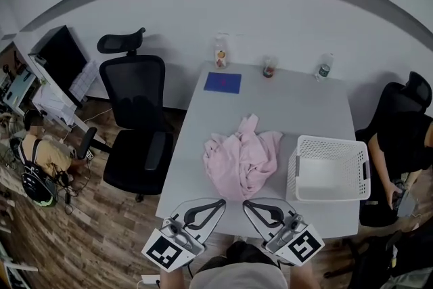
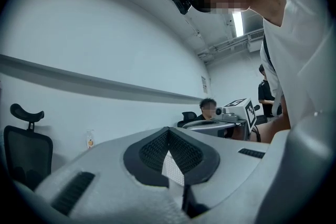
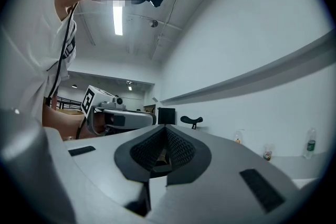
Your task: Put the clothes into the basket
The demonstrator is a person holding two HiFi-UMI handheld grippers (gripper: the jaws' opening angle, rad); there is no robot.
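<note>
Right tool above white table

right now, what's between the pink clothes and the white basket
Only a narrow bare strip of table lies between pink clothes and basket, in the head view.

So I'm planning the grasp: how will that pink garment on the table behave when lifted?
The pink garment lies crumpled in soft folds, so it is probably floppy and would drape from wherever it is pinched. It looks like thin fabric, so likely light. Pushed across the table, it would probably bunch up rather than slide.
</note>
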